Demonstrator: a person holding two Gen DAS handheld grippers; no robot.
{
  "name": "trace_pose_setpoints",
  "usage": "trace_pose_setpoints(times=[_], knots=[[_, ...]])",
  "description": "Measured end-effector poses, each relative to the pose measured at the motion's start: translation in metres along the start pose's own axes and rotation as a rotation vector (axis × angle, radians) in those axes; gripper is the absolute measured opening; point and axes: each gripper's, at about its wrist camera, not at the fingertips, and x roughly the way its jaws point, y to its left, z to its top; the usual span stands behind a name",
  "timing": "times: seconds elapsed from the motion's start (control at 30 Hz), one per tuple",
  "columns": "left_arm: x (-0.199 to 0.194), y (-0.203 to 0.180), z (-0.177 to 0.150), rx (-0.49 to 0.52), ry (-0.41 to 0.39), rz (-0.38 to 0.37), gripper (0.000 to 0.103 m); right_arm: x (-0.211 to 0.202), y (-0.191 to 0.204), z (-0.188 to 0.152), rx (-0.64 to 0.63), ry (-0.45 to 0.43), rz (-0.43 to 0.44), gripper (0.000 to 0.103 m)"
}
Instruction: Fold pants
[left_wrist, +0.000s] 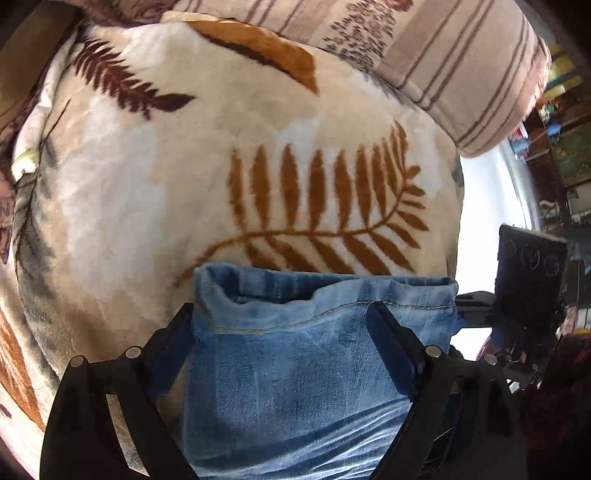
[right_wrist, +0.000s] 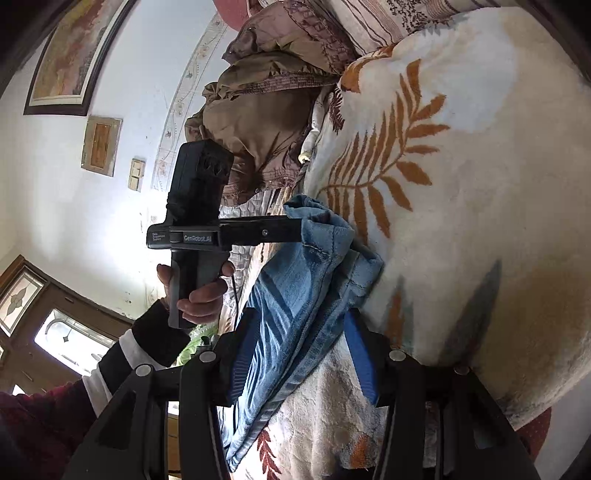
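Observation:
Light blue jeans (left_wrist: 295, 369) lie on a cream blanket with fern prints (left_wrist: 258, 166). Their stitched hem (left_wrist: 332, 295) faces away from me in the left wrist view. My left gripper (left_wrist: 280, 310) points down over that hem, jaws wide. One finger (left_wrist: 173, 343) stands just off the cloth's left edge, the other finger (left_wrist: 391, 343) rests over the denim. In the right wrist view the jeans (right_wrist: 295, 288) bunch up between the blue pads (right_wrist: 245, 354) of my right gripper (right_wrist: 301, 317), which is shut on them. A hand (right_wrist: 199, 295) holds the left gripper (right_wrist: 295, 230) at the hem.
A striped pillow (left_wrist: 443, 55) lies at the far edge of the bed. Brown crumpled bedding (right_wrist: 266, 110) is heaped beyond the blanket. Behind stands a white wall (right_wrist: 92, 221) with framed pictures (right_wrist: 74, 55). A dark sleeve (right_wrist: 155, 332) shows at the lower left.

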Motion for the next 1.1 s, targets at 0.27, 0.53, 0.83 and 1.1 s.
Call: trace_pose_setpoints(times=[0.27, 0.53, 0.83, 1.1], knots=[[-0.001, 0.004, 0.005, -0.112, -0.066, -0.006, 0.071, 0.009, -0.019, 0.005, 0.109, -0.007, 0.107, 0.025], [-0.001, -0.024, -0.02, -0.187, -0.151, 0.07, 0.047, 0.018, -0.003, 0.004, 0.056, -0.023, -0.022, 0.026], [-0.048, -0.047, -0.08, -0.374, -0.319, -0.04, 0.015, -0.005, 0.048, 0.002, -0.138, -0.037, 0.028, 0.005], [-0.116, -0.023, -0.177, -0.518, -0.452, -0.002, 0.016, 0.011, 0.122, -0.019, -0.387, 0.05, 0.038, 0.005]])
